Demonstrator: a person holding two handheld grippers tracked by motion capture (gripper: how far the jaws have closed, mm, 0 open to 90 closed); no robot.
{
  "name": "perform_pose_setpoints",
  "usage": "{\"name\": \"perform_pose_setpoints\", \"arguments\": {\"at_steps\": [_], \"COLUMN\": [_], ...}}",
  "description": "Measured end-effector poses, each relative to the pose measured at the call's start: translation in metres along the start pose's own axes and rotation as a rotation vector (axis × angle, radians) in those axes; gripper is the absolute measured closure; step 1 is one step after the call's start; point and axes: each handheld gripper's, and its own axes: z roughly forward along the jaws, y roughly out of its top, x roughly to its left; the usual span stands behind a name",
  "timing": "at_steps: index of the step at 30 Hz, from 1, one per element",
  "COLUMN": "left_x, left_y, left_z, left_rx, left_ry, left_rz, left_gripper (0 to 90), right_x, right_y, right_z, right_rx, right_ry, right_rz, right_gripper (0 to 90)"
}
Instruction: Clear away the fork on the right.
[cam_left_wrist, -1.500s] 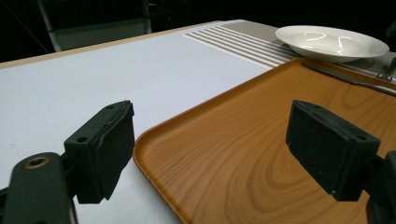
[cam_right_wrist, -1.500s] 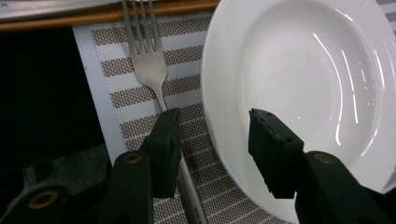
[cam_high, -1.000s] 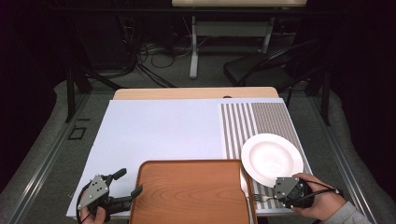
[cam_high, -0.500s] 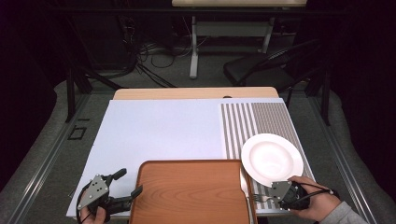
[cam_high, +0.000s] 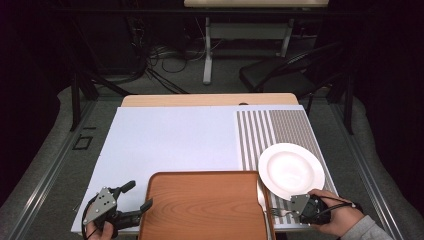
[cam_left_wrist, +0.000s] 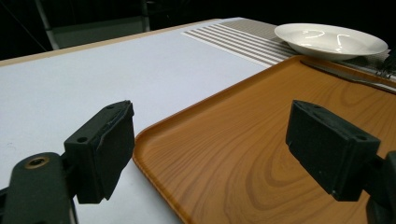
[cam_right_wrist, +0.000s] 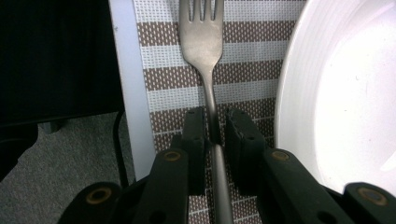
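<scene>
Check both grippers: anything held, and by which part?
The right gripper has just been closing on the fork, jaws on either side of its handle just below the neck. Whether the pads press yet I can't tell. The left gripper is open, holding nothing.

Left of the round white plate (cam_high: 291, 170), the wooden tray (cam_high: 205, 205) blocks the near table. Beyond the plate, the mat lies open.

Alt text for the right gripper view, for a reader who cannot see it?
The right gripper has just been closing its jaws around a fork handle lying on a striped placemat. A white plate sits beside the fork.
</scene>
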Motion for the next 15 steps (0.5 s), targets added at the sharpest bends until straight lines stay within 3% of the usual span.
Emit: {"name": "perform_pose_setpoints", "arguments": {"at_steps": [15], "left_x": [-0.0001], "left_y": [-0.0003], "left_z": [0.0001], "left_rx": [-0.001], "left_ry": [-0.001], "left_rz": [0.001], "left_gripper": [16.0], "right_x": [-0.0035], "right_y": [0.0011], "right_z": [0.0056], "right_rx": [0.045], "right_ry": [0.015], "right_rz": [0.003], "right_gripper": [80.8]}}
